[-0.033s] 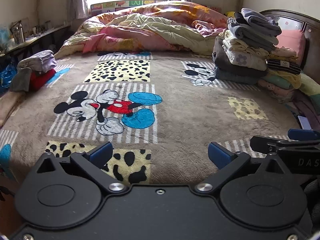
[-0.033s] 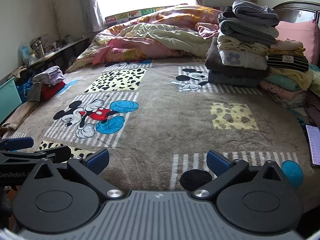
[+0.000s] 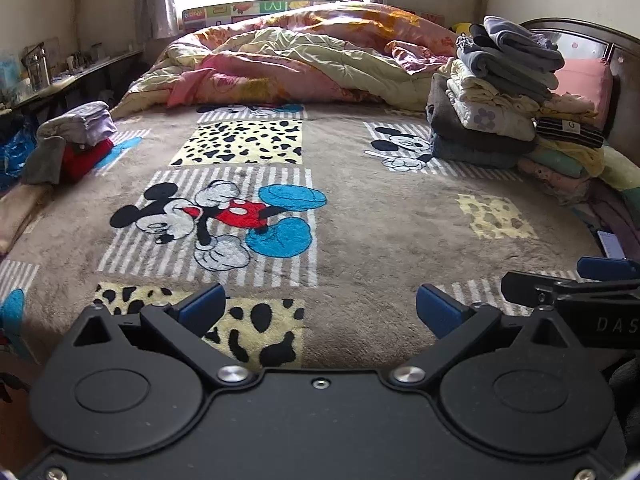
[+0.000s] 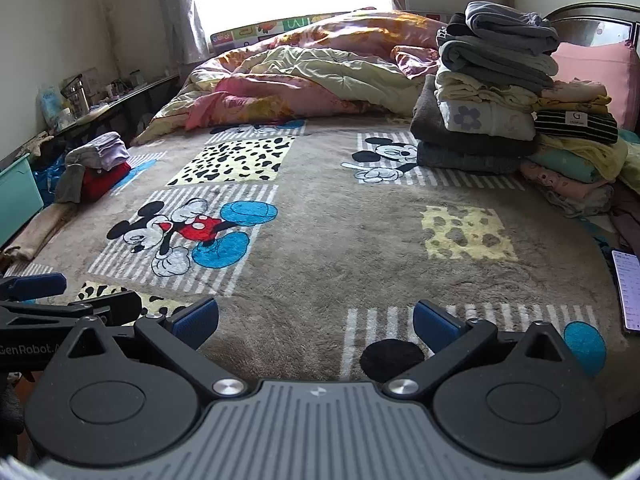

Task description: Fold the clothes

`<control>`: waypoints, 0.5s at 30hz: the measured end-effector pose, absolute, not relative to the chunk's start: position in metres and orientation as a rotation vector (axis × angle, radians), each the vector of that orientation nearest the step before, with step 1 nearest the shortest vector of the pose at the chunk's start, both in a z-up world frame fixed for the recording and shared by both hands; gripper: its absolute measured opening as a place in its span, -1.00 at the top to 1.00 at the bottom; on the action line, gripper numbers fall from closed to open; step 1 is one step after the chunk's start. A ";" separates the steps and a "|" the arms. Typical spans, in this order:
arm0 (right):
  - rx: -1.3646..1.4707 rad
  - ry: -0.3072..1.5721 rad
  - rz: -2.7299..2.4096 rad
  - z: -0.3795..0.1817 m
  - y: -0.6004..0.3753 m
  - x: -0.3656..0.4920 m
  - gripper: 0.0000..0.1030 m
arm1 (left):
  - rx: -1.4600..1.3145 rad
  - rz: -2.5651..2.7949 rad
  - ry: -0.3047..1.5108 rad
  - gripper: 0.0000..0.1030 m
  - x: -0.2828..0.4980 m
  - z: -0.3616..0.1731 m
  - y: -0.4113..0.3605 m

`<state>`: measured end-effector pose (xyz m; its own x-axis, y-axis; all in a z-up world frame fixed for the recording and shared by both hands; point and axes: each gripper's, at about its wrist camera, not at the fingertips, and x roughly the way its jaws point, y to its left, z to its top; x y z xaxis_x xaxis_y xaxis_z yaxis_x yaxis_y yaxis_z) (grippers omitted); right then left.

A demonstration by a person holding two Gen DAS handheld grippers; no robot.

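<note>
Nothing has shifted since the earlier frame: the left gripper [image 3: 318, 310] and right gripper [image 4: 316, 320] hover side by side over the near edge of the cartoon-print blanket [image 3: 380, 216], fingers [image 3: 200, 312] spread wide and empty. Folded clothes [image 4: 492, 92] sit stacked at the far right by the headboard; a smaller pile [image 3: 80, 136] rests at the bed's left edge.

The bed [image 3: 380, 216], under a cartoon-mouse blanket [image 3: 360, 240], carries a rumpled quilt [image 3: 296, 60], stacked folded clothes [image 3: 492, 96], a smaller pile [image 3: 76, 136] and a phone [image 4: 628, 288].
</note>
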<state>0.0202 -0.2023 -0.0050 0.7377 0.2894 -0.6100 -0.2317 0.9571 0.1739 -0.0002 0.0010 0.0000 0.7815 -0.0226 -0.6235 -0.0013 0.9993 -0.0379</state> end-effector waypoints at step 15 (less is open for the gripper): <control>0.061 0.667 0.278 -0.002 -0.199 0.022 -0.99 | -0.029 0.006 0.688 -0.99 0.002 0.001 -0.001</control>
